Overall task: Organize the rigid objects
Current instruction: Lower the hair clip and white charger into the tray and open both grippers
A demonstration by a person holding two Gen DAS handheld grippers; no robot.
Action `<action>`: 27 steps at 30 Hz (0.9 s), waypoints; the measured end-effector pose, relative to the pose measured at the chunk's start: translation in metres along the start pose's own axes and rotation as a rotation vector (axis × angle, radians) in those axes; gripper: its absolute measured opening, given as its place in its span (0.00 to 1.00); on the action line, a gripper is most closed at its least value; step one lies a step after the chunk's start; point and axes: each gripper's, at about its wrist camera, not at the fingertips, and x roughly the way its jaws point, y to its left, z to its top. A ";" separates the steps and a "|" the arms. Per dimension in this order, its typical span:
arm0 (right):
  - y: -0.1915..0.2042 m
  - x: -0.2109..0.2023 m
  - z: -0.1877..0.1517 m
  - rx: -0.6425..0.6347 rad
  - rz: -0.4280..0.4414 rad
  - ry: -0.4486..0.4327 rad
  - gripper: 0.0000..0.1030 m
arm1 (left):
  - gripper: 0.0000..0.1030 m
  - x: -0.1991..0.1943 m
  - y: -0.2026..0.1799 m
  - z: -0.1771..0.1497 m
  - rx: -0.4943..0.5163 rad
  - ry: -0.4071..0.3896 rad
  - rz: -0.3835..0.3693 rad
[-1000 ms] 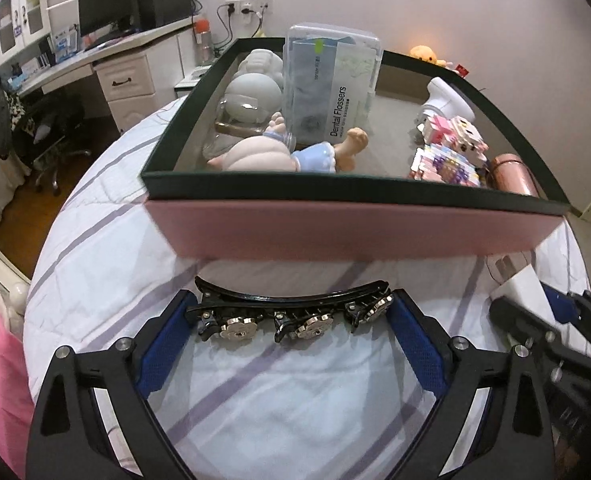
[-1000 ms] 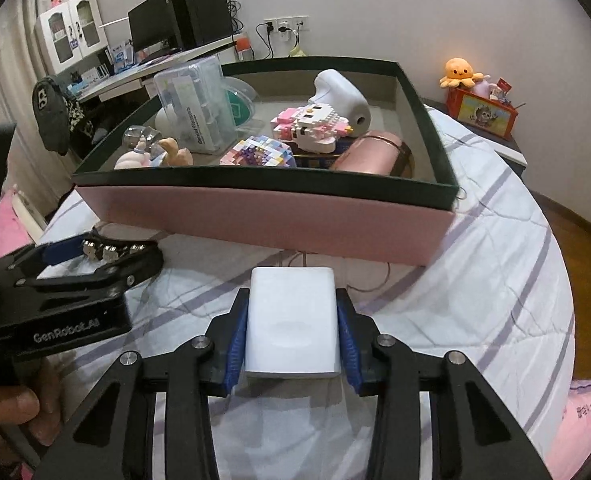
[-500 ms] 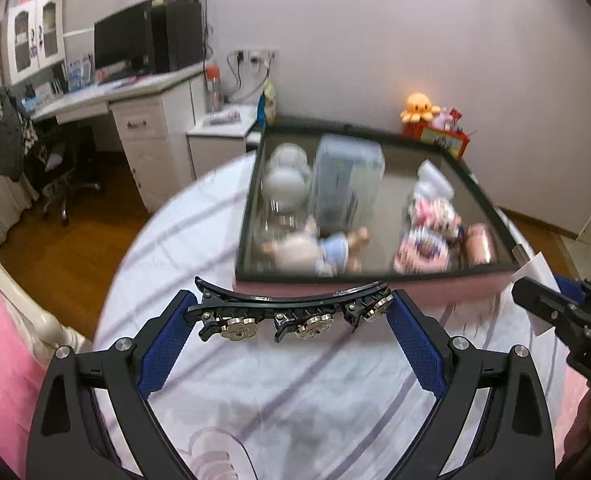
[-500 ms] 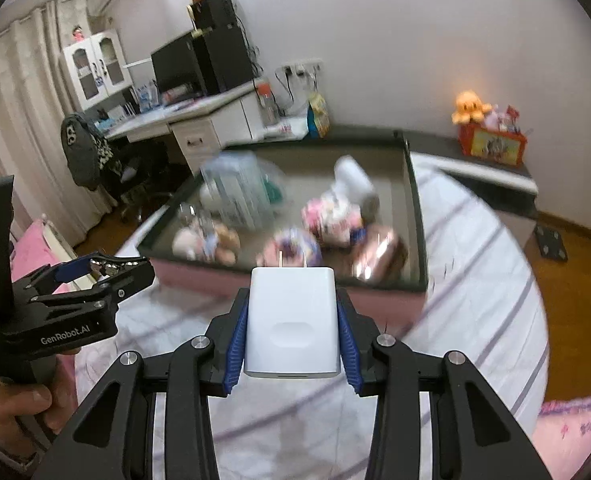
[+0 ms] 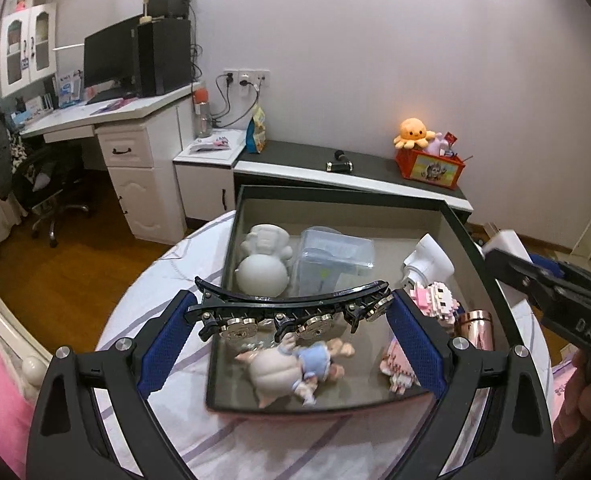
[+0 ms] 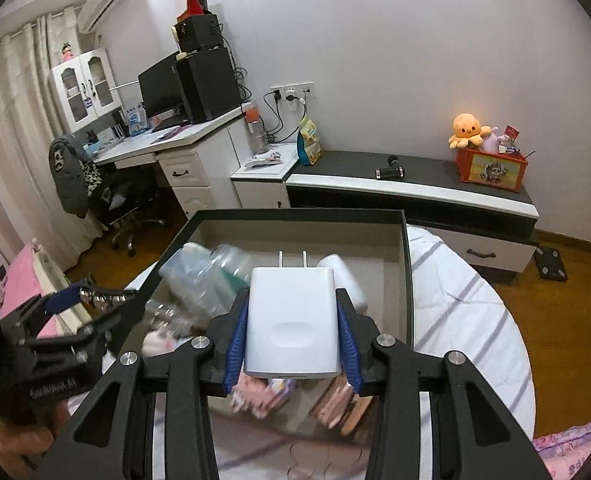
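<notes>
Nearest the viewer, the left gripper has its jaws spread wide, with a long black hair clip spanning the gap and pressed between the blue pads, end to end. The right gripper has its jaws drawn in tight on the sides of a white plug-in charger, prongs pointing away. Both are held in the air above a shallow dark-rimmed tray resting on a striped bedspread. Inside the tray lie a baby doll, a white figurine, a clear plastic box and pink brick toys. Beyond are a desk, a monitor and an orange plush octopus. The clip is held only by its tips, so it could likely twist loose and fall onto the bedspread; a dropped charger might knock the crowded toys.
</notes>
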 end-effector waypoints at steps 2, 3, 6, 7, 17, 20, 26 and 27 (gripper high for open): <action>-0.002 0.008 0.003 0.001 0.003 0.006 0.40 | 0.93 0.010 -0.004 0.001 0.008 0.012 -0.001; -0.003 0.011 0.003 0.001 0.004 0.010 0.40 | 0.93 0.014 -0.006 0.001 0.010 0.017 -0.001; -0.006 0.020 0.005 0.003 0.006 0.021 0.40 | 0.93 0.024 -0.010 0.002 0.013 0.028 -0.005; -0.006 0.023 0.005 0.004 0.005 0.025 0.40 | 0.93 0.026 -0.011 0.002 0.016 0.029 -0.003; -0.020 0.030 0.003 0.062 -0.015 0.005 1.00 | 1.00 0.042 -0.016 -0.002 0.073 0.058 0.067; -0.019 0.026 0.004 0.073 -0.032 -0.006 1.00 | 1.00 0.038 -0.012 -0.002 0.062 0.050 0.076; -0.020 0.016 0.008 0.096 -0.042 -0.026 1.00 | 1.00 0.021 -0.001 -0.002 0.031 0.015 0.072; -0.020 0.014 0.008 0.098 -0.042 -0.029 1.00 | 1.00 0.019 0.001 -0.003 0.028 0.011 0.073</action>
